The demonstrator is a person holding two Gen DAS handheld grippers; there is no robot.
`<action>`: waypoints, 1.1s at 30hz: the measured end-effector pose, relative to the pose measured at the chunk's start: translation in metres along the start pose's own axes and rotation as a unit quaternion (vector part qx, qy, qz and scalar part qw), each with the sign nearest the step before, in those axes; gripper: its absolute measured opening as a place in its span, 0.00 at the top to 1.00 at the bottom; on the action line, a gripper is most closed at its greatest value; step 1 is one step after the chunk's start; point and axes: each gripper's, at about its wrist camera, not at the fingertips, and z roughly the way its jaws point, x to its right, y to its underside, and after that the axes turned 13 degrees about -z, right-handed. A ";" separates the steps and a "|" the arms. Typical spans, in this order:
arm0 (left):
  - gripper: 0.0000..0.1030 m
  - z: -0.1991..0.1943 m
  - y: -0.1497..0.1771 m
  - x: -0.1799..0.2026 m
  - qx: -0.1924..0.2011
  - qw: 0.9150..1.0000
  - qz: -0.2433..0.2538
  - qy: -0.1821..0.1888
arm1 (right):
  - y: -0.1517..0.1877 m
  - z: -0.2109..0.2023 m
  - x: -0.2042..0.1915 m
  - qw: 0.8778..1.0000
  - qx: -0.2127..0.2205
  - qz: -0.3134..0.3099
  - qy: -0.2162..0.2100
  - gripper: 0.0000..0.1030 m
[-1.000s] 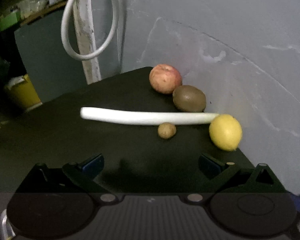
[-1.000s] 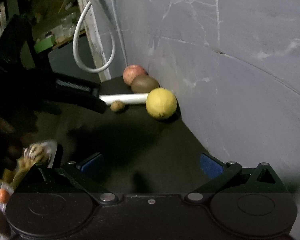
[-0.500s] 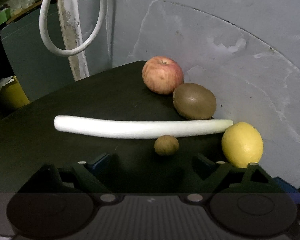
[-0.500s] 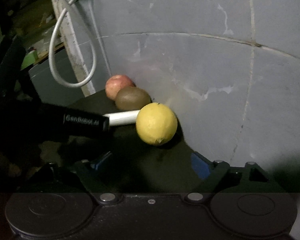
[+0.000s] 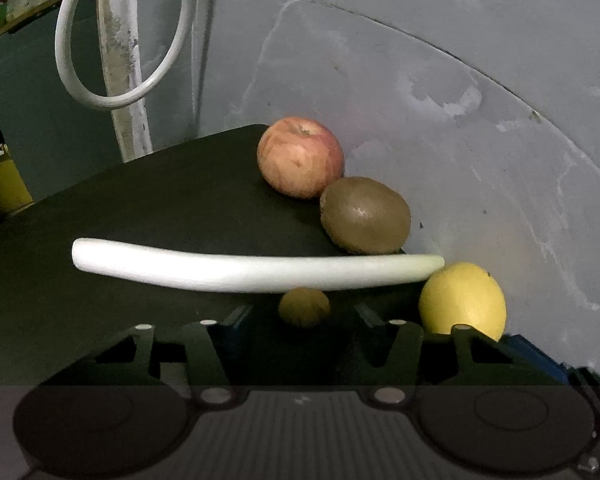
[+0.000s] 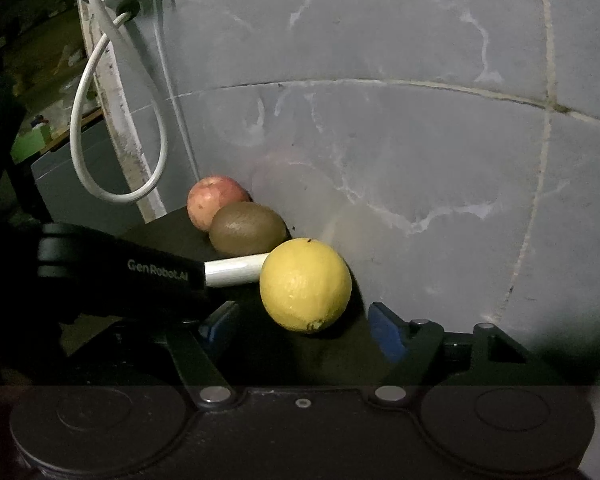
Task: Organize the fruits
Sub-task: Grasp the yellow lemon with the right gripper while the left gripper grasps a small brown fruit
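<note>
left tongs [image 5: 300, 314] closing round small brown fruit [image 5: 304, 307], untouched.

Each hand-held gripper is built of matte black plastic. In the left wrist view, the left gripper [image 5: 300, 320] shows a broad body behind the fingers with a ribbed panel at its middle and a round, shallow disc moulded at each side. Two silver screw heads sit just behind the roots of the fingers [image 5: 228, 322], and smaller pale rivets cap the angular, triangular linkage arms. The inner pads are dark blue.

The right gripper [image 6: 304, 324] has the same round discs, silver screws and open triangular links, with brighter blue pads on its fingers [image 6: 384, 332]. Seen from the right wrist, the left gripper's black side bar carries grey lettering reading "GenRobot.AI".
</note>
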 end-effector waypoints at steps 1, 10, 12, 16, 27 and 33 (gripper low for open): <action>0.52 0.001 -0.001 0.000 0.000 1.000 -0.002 0.000 | 0.000 0.001 -0.001 1.000 0.002 0.003 0.002 0.30; 0.70 -0.002 -0.005 -0.011 -0.007 1.000 -0.028 0.004 | -0.007 0.016 -0.009 1.000 0.002 0.023 0.019 0.30; 0.70 -0.004 -0.006 -0.016 -0.005 0.999 -0.035 0.000 | -0.009 0.019 -0.010 0.999 0.001 0.029 0.019 0.29; 0.70 -0.008 -0.009 -0.026 -0.005 0.998 -0.061 -0.004 | -0.010 0.024 -0.015 1.000 0.001 0.018 0.023 0.29; 0.70 -0.022 0.001 -0.039 -0.012 0.997 -0.079 -0.013 | -0.004 0.028 -0.010 1.000 0.003 0.018 0.025 0.43; 0.70 -0.038 0.015 -0.038 -0.014 0.997 -0.080 -0.007 | 0.000 0.024 0.001 0.999 0.008 0.039 -0.003 0.44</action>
